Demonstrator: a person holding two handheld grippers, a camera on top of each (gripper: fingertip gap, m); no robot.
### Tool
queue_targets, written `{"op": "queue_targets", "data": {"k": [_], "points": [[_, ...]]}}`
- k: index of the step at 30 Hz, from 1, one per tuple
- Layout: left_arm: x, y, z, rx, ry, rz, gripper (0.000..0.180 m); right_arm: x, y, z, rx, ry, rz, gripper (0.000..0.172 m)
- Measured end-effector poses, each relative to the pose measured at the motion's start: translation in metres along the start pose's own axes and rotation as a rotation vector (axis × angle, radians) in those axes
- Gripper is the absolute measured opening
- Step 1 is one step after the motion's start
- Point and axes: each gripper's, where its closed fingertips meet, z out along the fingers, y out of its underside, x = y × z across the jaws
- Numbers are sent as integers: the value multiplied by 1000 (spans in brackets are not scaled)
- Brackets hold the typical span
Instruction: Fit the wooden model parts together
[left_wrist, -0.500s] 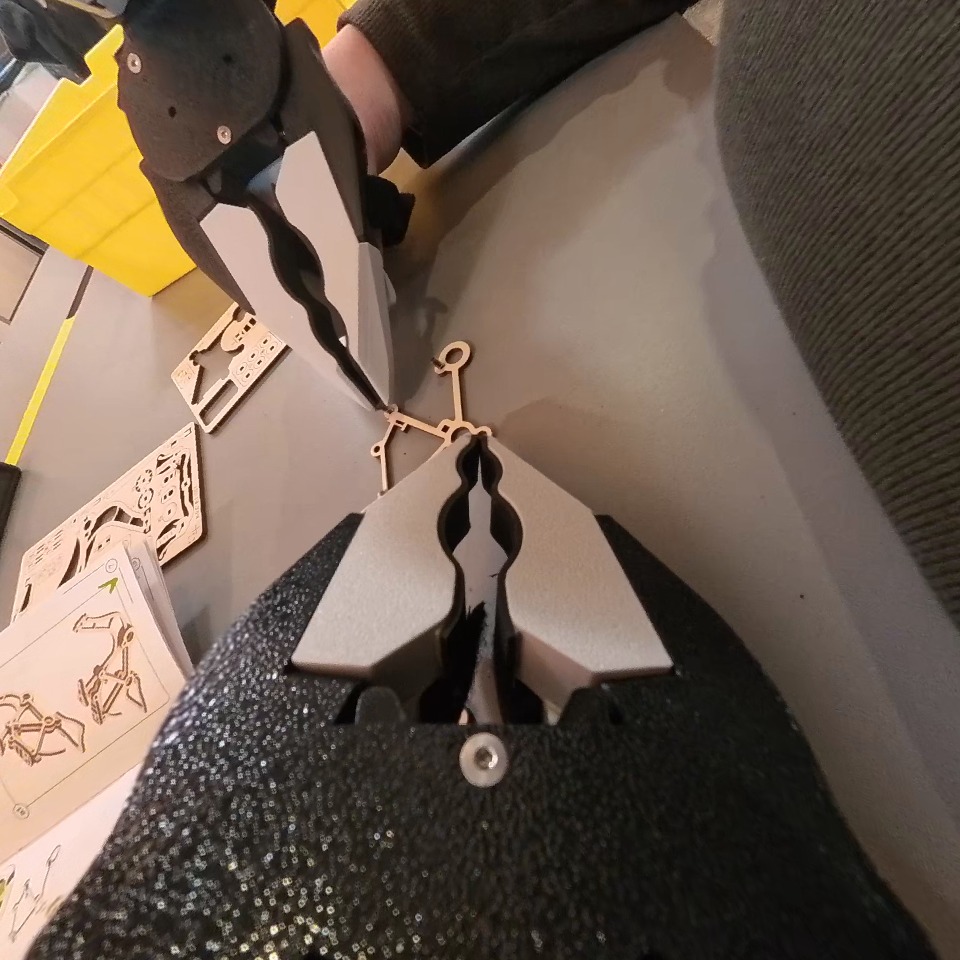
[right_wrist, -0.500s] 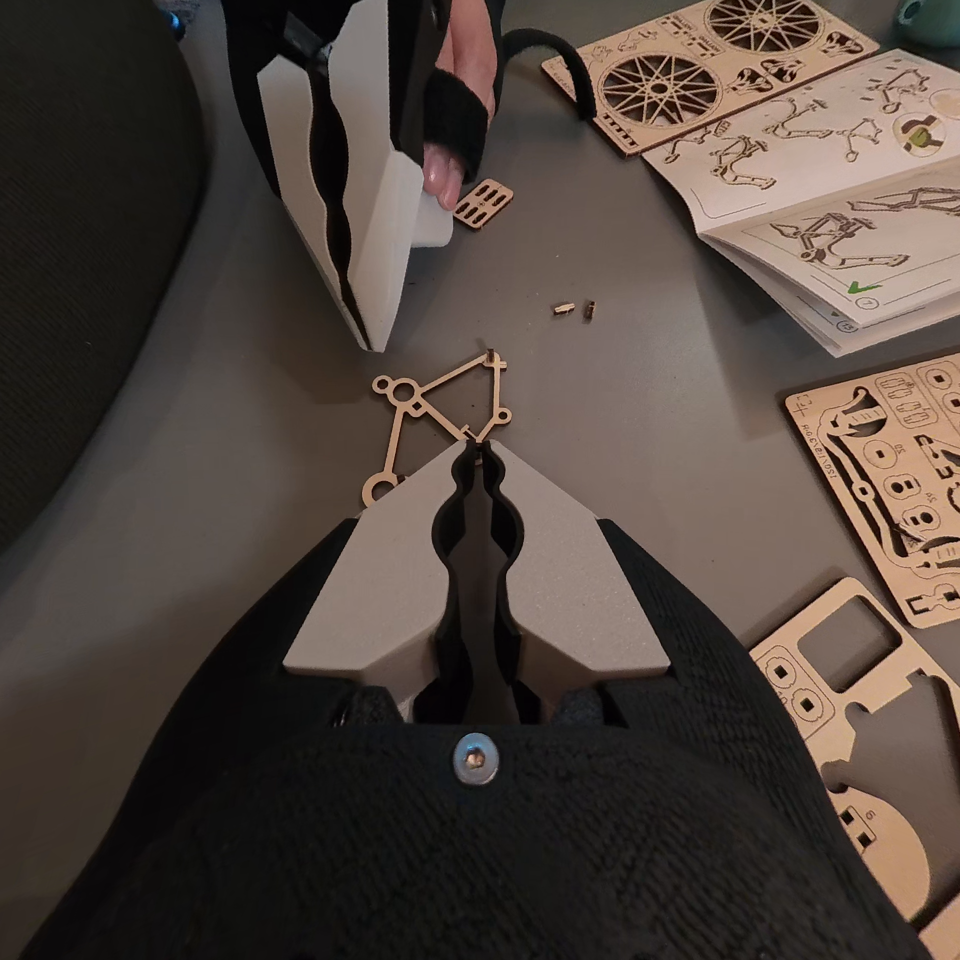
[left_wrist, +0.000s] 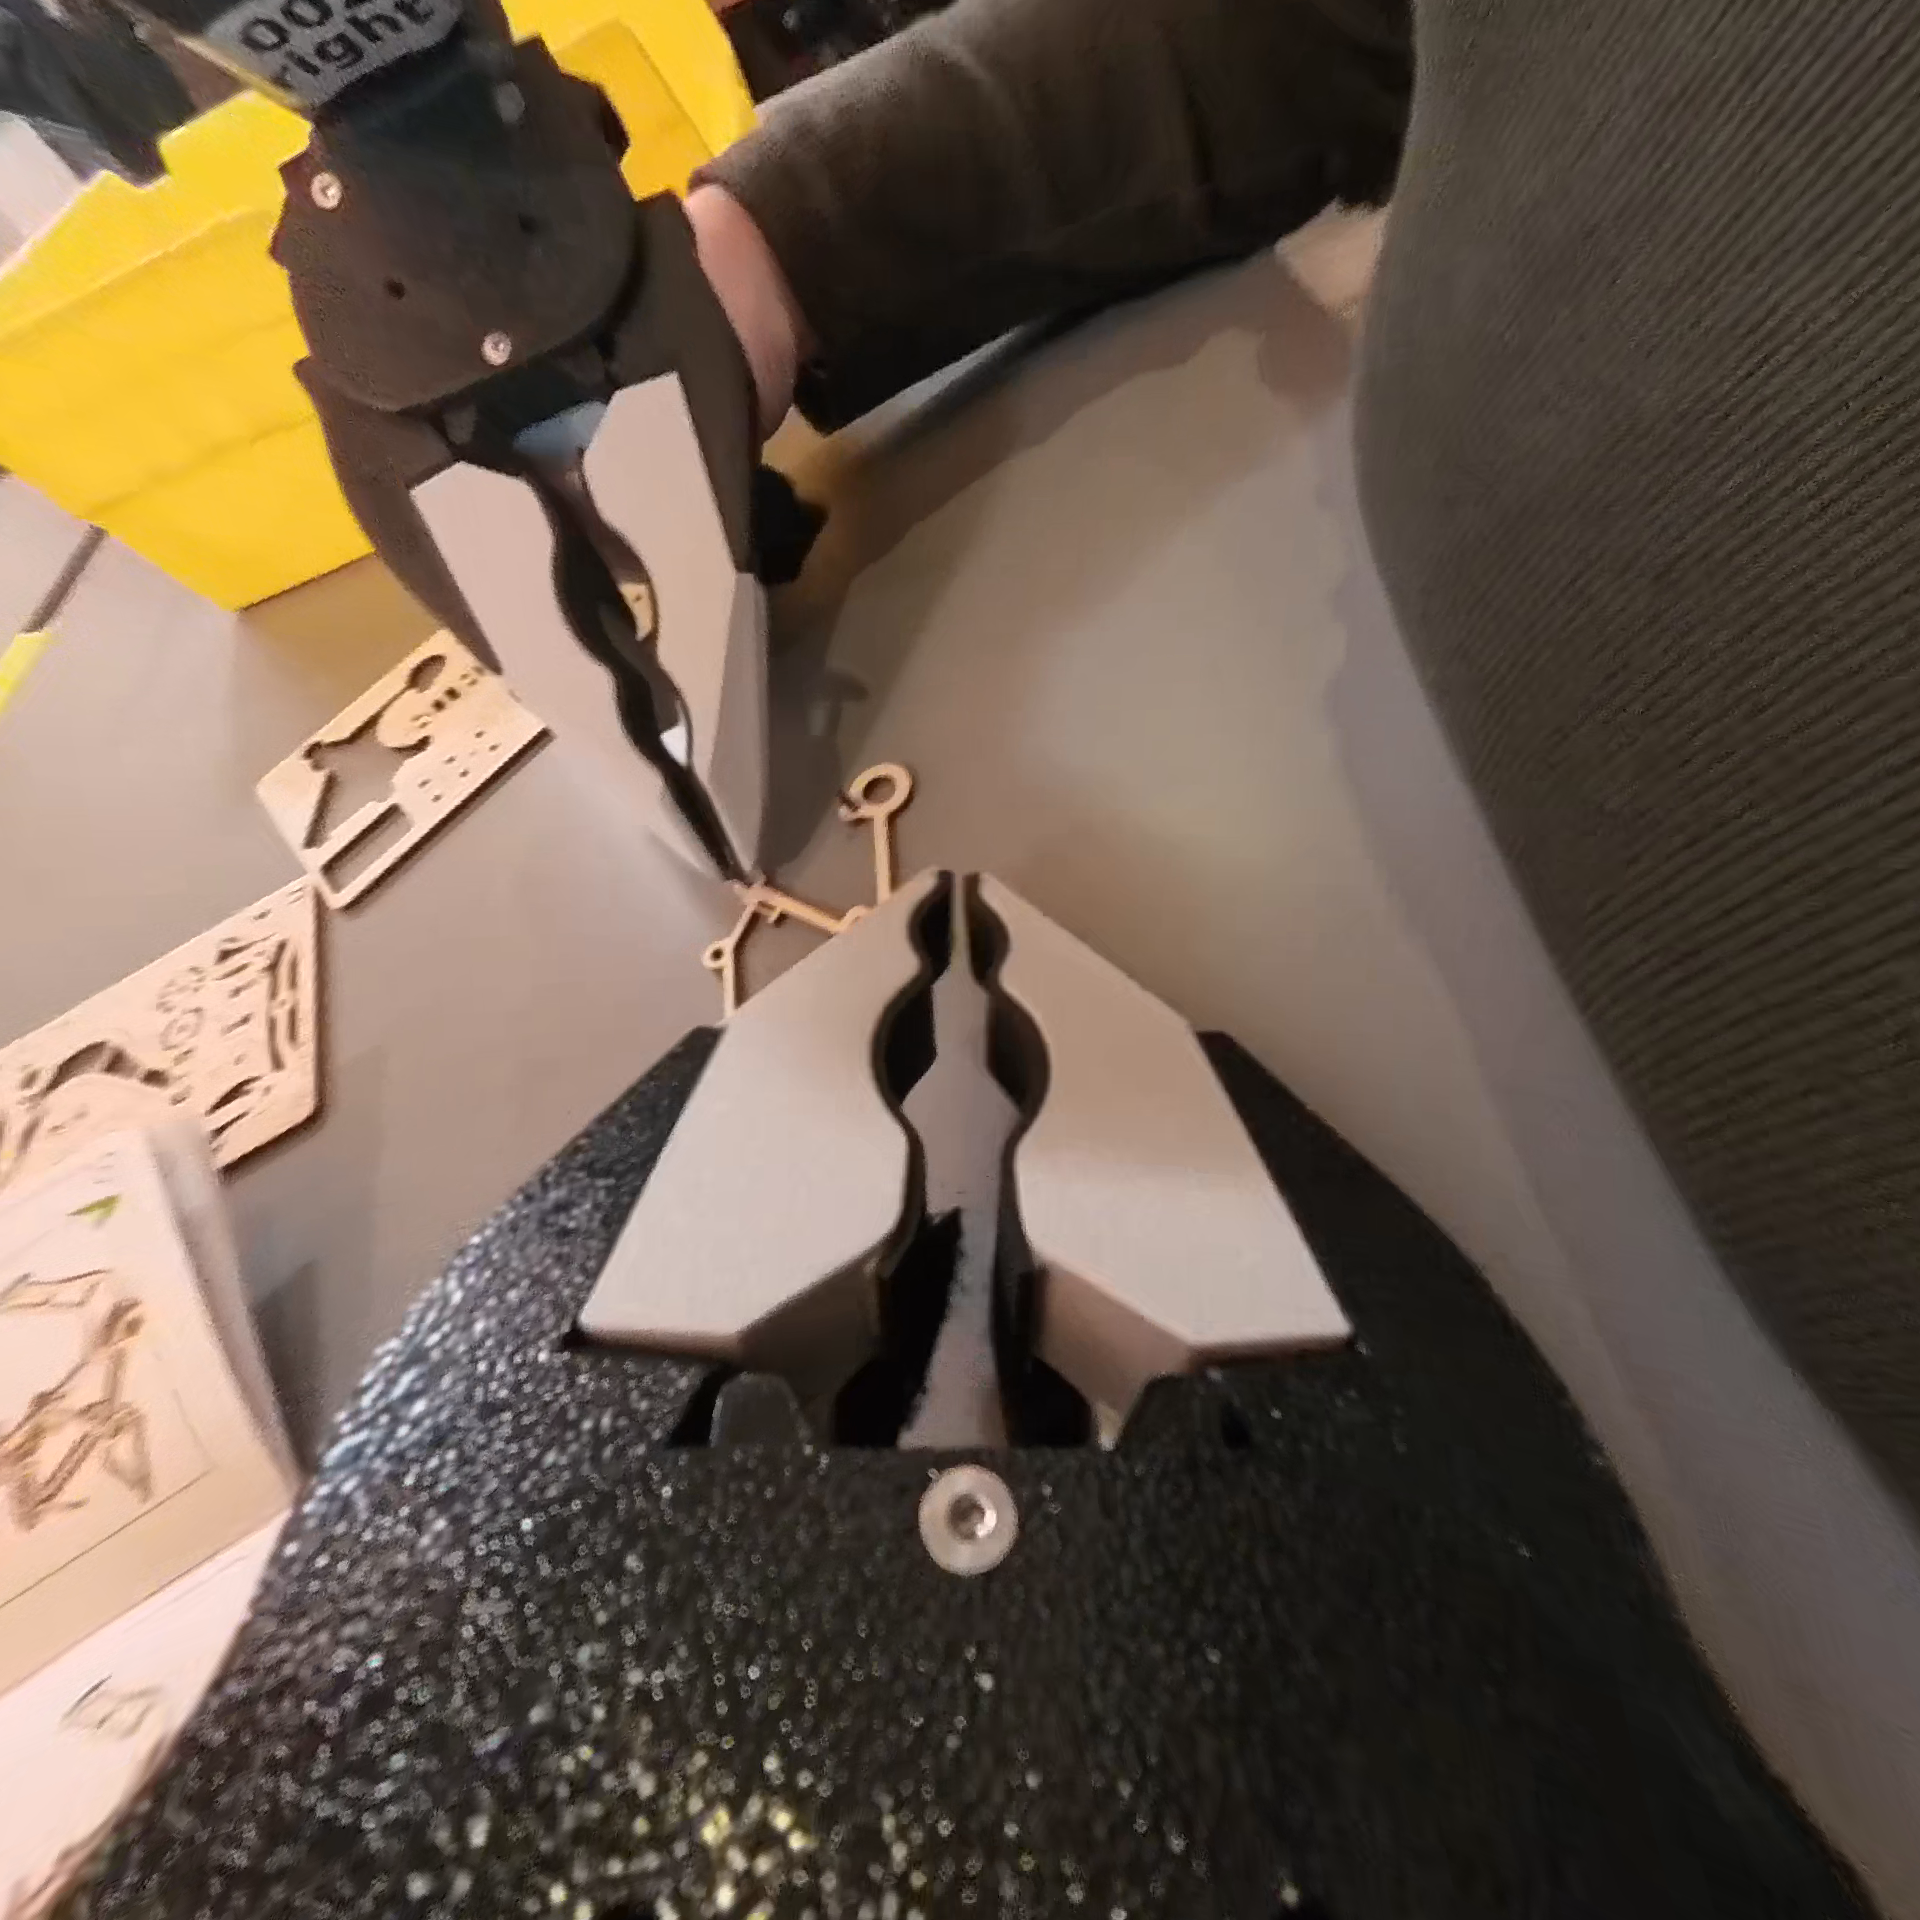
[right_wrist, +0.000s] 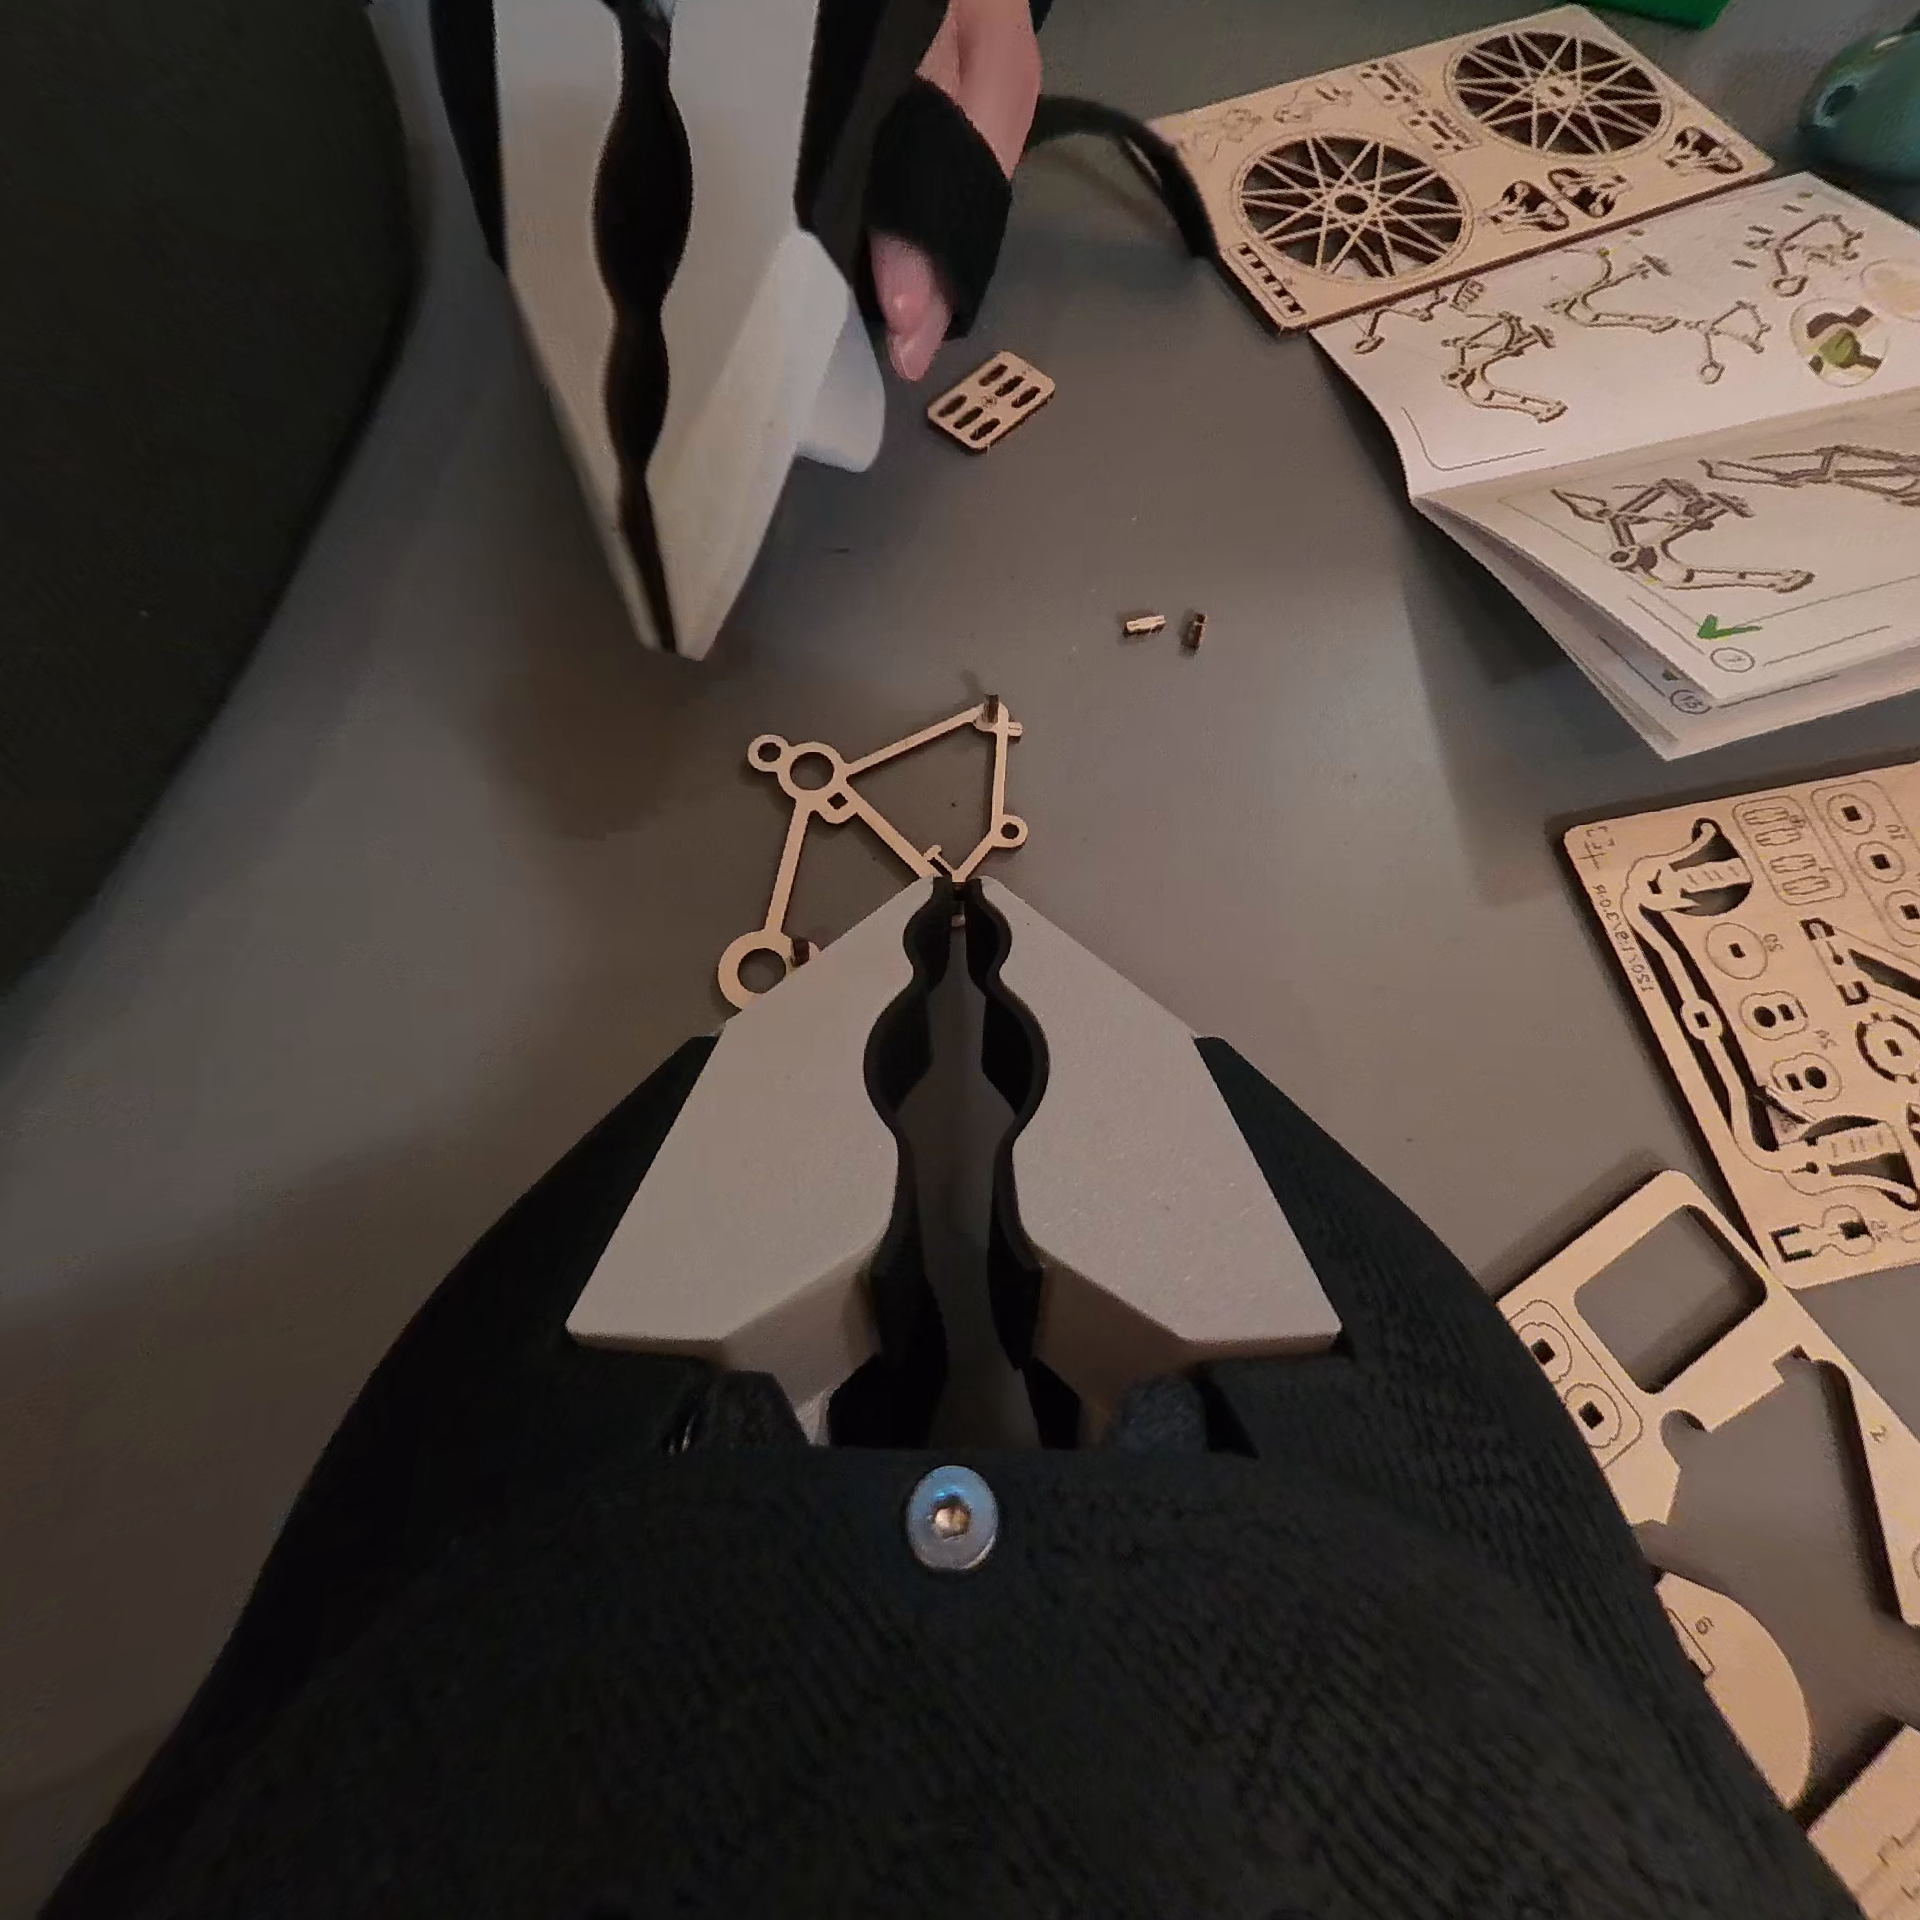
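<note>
Centre of right wrist view: wooden frame piece (right_wrist: 883, 821), a thin triangular lattice with ring ends, lies flat on the grey table (right_wrist: 1299, 935).
Small peg: one stands upright at the frame's top corner (right_wrist: 992, 709).
Right gripper (right_wrist: 956, 894): fingertips pressed together at the frame's lower corner; what they pinch cannot be told.
Left gripper (left_wrist: 956, 883): jaws closed, tips raised above the frame, bare.
Loose pegs (right_wrist: 1164, 627): two, right of the frame, apart from it.
Slotted tab (right_wrist: 992, 400): upper middle, near a person's finger.
Right side: instruction booklet (right_wrist: 1662, 436), part sheets (right_wrist: 1455, 135).
Upper left of left wrist view: yellow bin (left_wrist: 135, 395).
</note>
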Motion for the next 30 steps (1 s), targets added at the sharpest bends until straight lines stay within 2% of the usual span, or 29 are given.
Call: {"op": "queue_targets", "data": {"k": [1,5,11,16,30], "points": [[0,-3,2,8,2,-26,12,0,0,0,0,-4,-2,1],[-2,8,15,-95,-12,-28,20,-1,0,0,-1,-31,-28,1],[-3,14,21,-188,-55,18,0,-1,0,0,-3,-115,-73,1],[-14,20,20,-225,-124,33,0,-2,1,1,-34,-168,-112,1],[-14,22,18,-208,-54,-109,0,-5,3,-1,-14,-209,-125,1]]}}
